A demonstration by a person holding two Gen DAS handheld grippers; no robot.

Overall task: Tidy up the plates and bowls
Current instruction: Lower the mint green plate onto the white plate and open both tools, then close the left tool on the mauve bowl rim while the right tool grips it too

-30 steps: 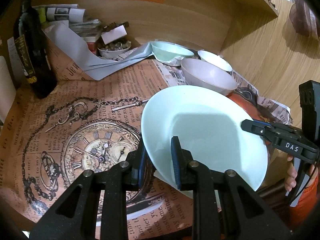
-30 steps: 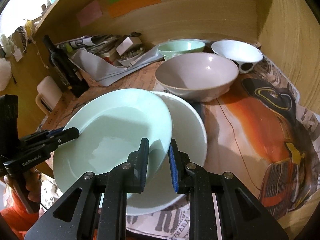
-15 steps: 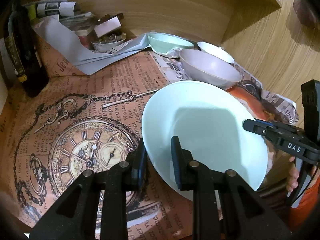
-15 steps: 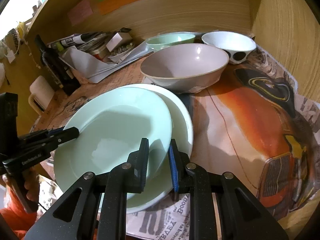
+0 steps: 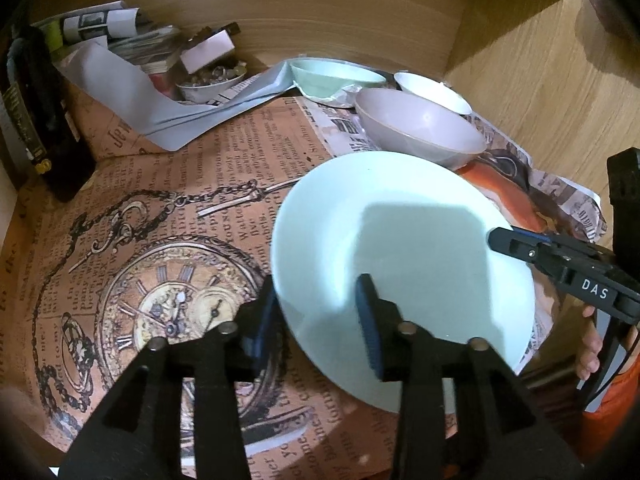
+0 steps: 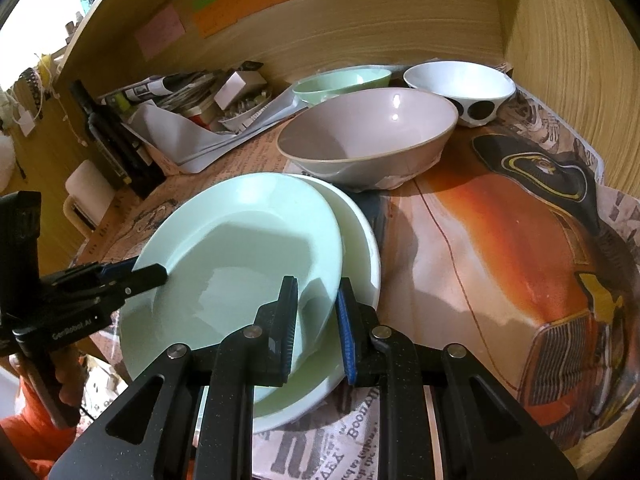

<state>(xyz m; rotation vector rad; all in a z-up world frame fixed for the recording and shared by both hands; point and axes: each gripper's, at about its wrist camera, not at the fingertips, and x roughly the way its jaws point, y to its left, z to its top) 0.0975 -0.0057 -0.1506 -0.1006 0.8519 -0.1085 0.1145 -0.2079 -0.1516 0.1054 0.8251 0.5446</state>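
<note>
Old newspaper sheets (image 5: 224,152) cover a desk walled by wood panels (image 6: 360,20). The pale green plate (image 6: 240,256) rests tilted on a white plate (image 6: 360,248). The left gripper (image 5: 316,316), angled down, is opening around its rim; the right gripper (image 6: 316,316) pinches the opposite rim.

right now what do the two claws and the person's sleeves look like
Both claws, left claw and right claw, are matte black plastic with blue pads and silver pivot bolts. The left is marked GenRobot.AI, the right DAS in white. The sleeve is orange.
</note>
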